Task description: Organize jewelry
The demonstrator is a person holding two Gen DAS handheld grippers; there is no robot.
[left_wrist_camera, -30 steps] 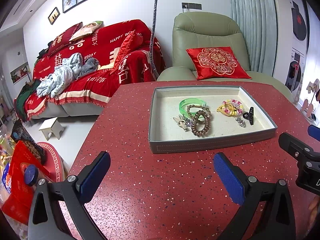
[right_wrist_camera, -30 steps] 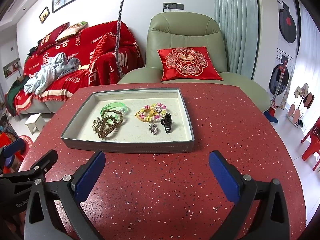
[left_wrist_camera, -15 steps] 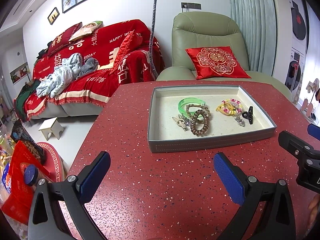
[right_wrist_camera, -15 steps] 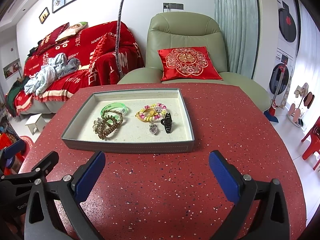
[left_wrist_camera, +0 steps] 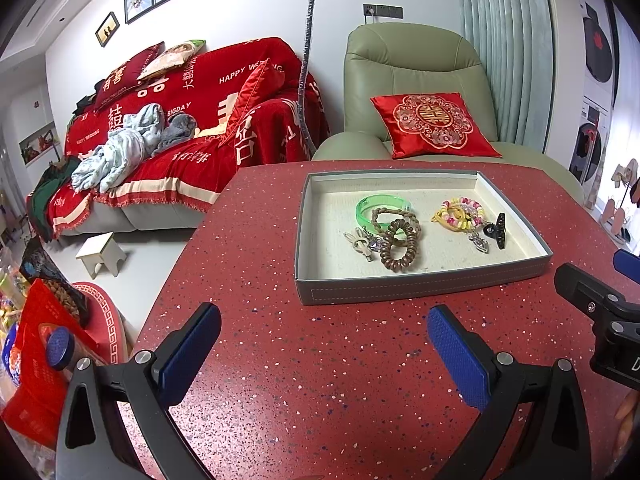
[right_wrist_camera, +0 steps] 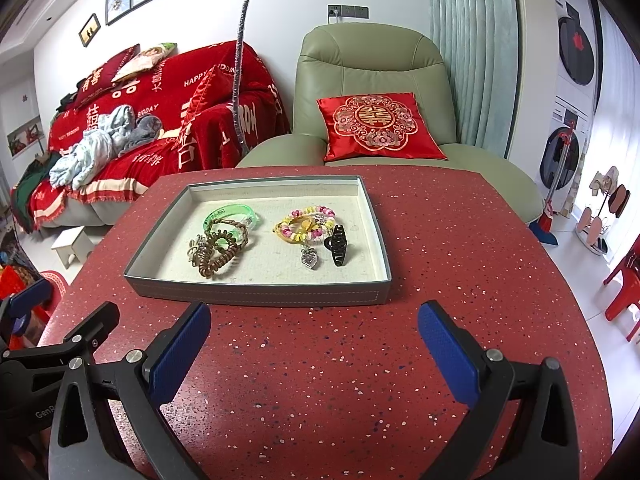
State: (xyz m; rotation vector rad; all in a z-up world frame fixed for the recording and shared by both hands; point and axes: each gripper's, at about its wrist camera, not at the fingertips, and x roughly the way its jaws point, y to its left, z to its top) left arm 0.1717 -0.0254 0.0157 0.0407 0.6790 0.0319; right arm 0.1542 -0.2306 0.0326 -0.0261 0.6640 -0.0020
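Already all jewelry sits in grey shallow tray (right_wrist_camera: 256, 294) on red speckled bench (right_wrist_camera: 360, 380), two clumps. Left gripper (left_wrist_camera: 324, 344) & right gripper (right_wrist_camera: 314, 340) fingers wide, empty, near side. Fits sorting pending or done.

left gripper (left_wrist_camera: 324, 344) edging a touch nearer the grey tray (left_wrist_camera: 420, 286) | tray sits slightly left in left wrist view | right gripper's view barely shifts
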